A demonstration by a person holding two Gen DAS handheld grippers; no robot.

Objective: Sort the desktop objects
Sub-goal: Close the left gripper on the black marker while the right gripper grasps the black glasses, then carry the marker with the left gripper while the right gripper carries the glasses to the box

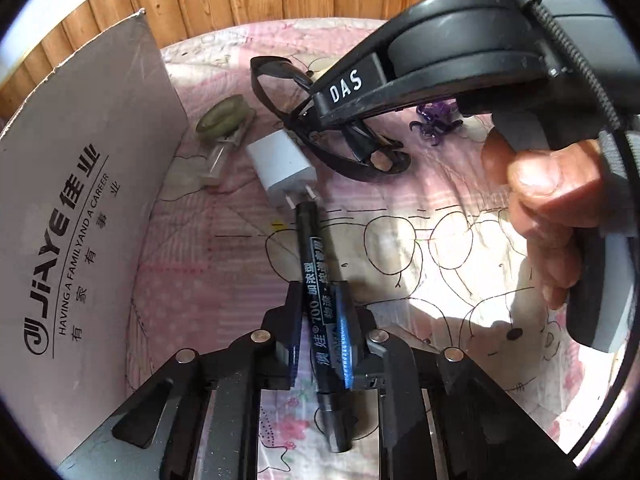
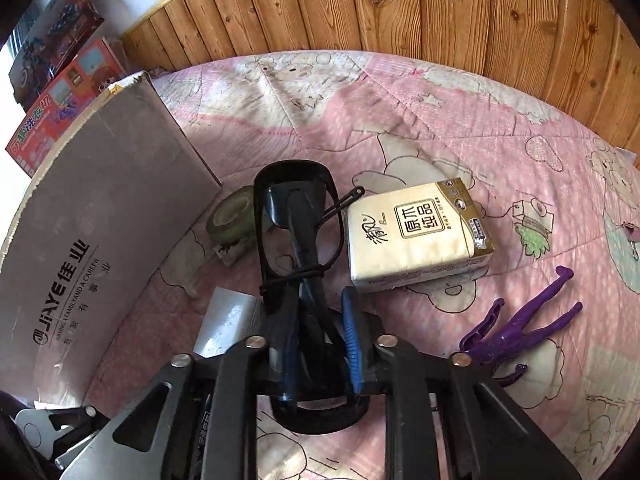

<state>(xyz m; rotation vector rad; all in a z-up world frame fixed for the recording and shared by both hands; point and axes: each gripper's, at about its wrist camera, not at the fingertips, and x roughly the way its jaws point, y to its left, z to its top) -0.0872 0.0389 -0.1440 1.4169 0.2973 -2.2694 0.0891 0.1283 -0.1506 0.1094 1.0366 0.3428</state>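
pink quilted cloth (image 2: 420, 128) printed with cartoon bears covers the worktop, and a wooden plank wall (image 2: 440, 12) runs along its far edge. the left tongs (image 1: 320, 320) are pressed together on a black marker pen (image 1: 316, 280), pinching its barrel near the middle; the pen lies lengthways between the pads, its far tip just beside the prongs of a white charger plug (image 1: 280, 164). beyond the plug sits a greenish tape roll (image 1: 222, 118) on a clear holder, close to the grey cardboard box (image 1: 80, 208) printed "jiaye" that stands along the left edge.

the right tongs (image 2: 320, 340) are shut on the black glasses (image 2: 298, 216), gripping the folded frame between the blue pads, with one lens ring reaching toward the tape roll and the box. in the left wrist view the right tool and the person's hand (image 1: 548, 200) holding it crowd over the glasses, hiding part of the frame. a pack of tissues (image 2: 420, 232) lies just right of the glasses, a black hairpin (image 2: 344, 204) between them. a purple plastic clip (image 2: 516, 332) lies near the right edge, well apart from the tissues. colourful toy boxes (image 2: 60, 92) stand behind the cardboard box at the far left corner.
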